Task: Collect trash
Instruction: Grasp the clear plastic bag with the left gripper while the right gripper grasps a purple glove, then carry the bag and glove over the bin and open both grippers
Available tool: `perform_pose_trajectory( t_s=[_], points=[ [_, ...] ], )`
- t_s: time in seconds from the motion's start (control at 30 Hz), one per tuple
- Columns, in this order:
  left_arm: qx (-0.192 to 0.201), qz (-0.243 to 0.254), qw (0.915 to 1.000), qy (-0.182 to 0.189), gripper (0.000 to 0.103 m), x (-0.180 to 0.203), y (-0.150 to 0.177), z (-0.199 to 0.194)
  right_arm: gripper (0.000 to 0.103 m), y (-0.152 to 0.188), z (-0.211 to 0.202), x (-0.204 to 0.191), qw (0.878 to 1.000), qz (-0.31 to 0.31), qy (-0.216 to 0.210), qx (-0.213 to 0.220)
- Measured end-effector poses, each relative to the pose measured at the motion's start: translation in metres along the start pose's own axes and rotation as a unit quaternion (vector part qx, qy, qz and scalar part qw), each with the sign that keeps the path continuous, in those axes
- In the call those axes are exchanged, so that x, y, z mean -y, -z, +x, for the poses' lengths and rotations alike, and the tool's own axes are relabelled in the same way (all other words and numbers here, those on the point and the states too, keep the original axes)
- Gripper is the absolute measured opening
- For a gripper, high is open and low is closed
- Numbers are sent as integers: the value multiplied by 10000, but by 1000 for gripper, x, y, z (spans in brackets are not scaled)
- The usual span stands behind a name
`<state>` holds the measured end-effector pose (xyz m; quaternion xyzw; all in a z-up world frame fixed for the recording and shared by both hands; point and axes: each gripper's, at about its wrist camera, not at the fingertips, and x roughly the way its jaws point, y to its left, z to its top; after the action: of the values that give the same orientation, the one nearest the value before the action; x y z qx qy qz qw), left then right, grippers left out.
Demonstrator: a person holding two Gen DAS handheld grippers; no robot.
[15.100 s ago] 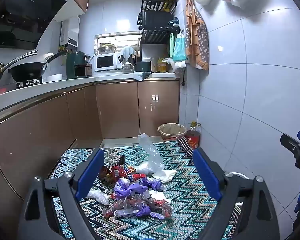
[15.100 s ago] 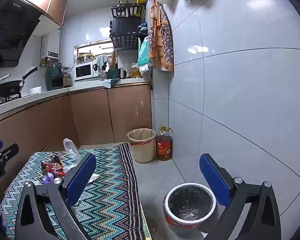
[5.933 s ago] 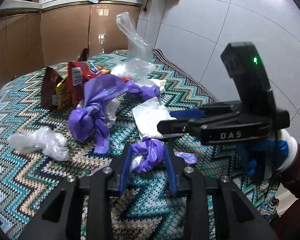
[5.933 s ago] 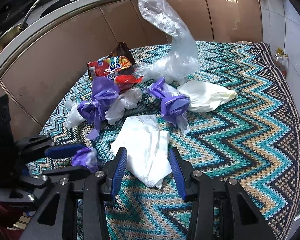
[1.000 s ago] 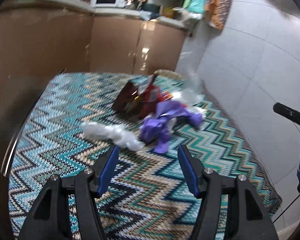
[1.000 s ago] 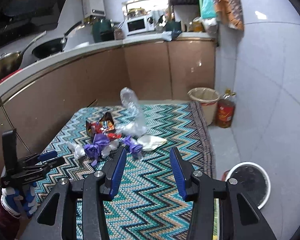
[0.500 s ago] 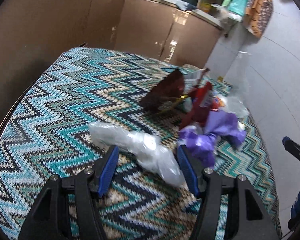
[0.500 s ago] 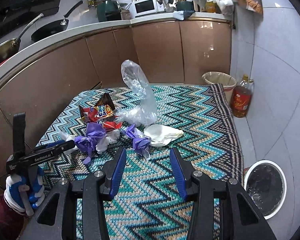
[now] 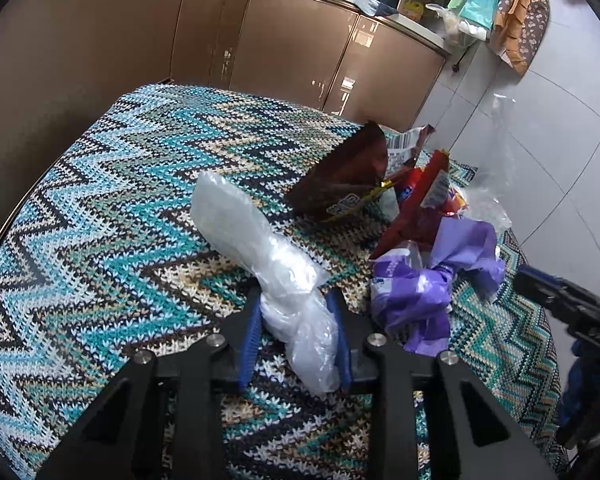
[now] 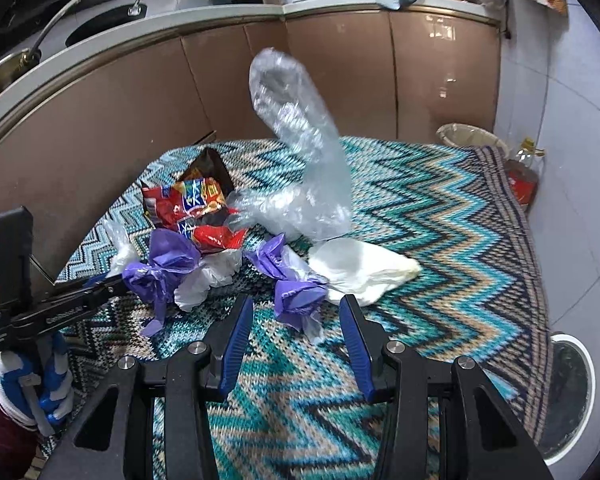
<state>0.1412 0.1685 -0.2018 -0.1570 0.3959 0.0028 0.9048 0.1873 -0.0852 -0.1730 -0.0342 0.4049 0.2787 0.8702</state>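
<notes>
A pile of trash lies on a zigzag rug. My left gripper is shut on a crumpled clear plastic bag at the pile's near left edge. To its right lie a purple wrapper, red snack packets and a brown packet. My right gripper is open, its jaws either side of a small purple wrapper on the rug. Beyond it lie a white bag, a tall clear bag and red packets. The left gripper also shows at the left of the right wrist view.
A white-rimmed trash bin stands on the floor right of the rug. A beige lined bin and an oil bottle stand by the tiled wall. Brown cabinets run along the left and back.
My left gripper has moved forward and closed on the clear plastic bag. My right gripper has come down and forward, its open jaws now around the small purple wrapper.
</notes>
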Motion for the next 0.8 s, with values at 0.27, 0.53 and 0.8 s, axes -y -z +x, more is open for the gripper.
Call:
perform_pose_trajectory(
  t_s=[0.27,0.53,0.8],
  points=[
    [22,-72,9999,130,30,-15,3,-3,37,0,33,-1,9997,-53,89,-205],
    [43,-95,9999,136,30,-17,3,-5,20,4,33,-1,9998,-122,138,-113],
    [224,5,9997,70,29,-11,12,-27,20,15,-9,-11,9999,-137,30,66]
  ],
)
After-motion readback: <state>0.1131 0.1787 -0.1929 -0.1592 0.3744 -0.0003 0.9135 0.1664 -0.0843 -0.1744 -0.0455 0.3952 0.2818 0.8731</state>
